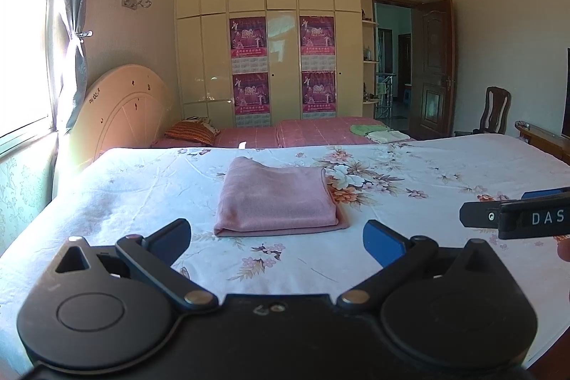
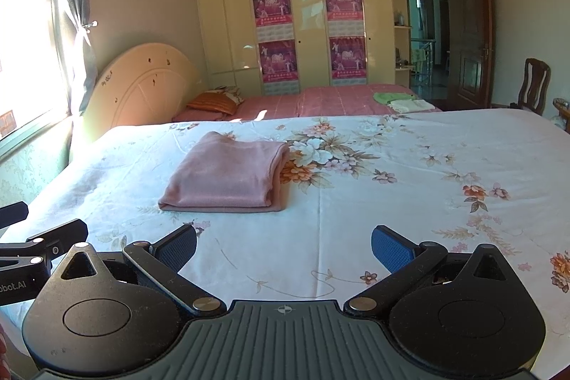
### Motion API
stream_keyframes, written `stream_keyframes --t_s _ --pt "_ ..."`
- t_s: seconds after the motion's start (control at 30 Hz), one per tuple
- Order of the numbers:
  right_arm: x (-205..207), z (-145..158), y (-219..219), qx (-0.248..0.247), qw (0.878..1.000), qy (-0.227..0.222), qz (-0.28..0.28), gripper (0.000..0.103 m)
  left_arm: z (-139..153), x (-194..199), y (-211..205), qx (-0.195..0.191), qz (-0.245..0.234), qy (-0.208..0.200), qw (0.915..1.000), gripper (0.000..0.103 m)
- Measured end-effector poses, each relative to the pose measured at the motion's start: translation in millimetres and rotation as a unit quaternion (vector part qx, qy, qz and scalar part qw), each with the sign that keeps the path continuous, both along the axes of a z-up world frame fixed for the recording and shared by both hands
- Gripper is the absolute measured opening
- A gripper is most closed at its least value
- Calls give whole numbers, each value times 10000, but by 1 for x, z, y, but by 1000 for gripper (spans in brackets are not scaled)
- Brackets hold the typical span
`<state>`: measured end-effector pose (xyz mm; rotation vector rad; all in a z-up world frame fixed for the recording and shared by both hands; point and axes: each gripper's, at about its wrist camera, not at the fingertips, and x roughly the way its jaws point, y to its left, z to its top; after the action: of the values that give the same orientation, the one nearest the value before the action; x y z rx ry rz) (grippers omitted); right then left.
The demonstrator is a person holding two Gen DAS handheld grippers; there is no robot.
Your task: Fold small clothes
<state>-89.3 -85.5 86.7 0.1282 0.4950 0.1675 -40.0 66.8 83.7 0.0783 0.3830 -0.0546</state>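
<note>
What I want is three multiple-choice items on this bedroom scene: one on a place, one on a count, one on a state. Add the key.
1. Where does the folded pink cloth garment lie?
A. on the white floral bedsheet
B. on the wooden chair
C. on the floor

2. How many purple posters hang on the cream wardrobe?
A. two
B. four
C. six

3. How do the left gripper and the right gripper stand?
A. both shut on the garment
B. one holds it
C. both open, holding nothing

Key: 1 A, it rests flat on the sheet; 2 B, two pairs on the doors; 3 C, jaws spread wide, short of the garment.
</note>
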Motion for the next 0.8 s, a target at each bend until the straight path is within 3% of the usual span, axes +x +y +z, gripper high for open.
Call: stream_keyframes --t_s 0.8 --pt "2 2 -4 1 10000 30 -16 103 -1 3 1 109 -71 6 9999 103"
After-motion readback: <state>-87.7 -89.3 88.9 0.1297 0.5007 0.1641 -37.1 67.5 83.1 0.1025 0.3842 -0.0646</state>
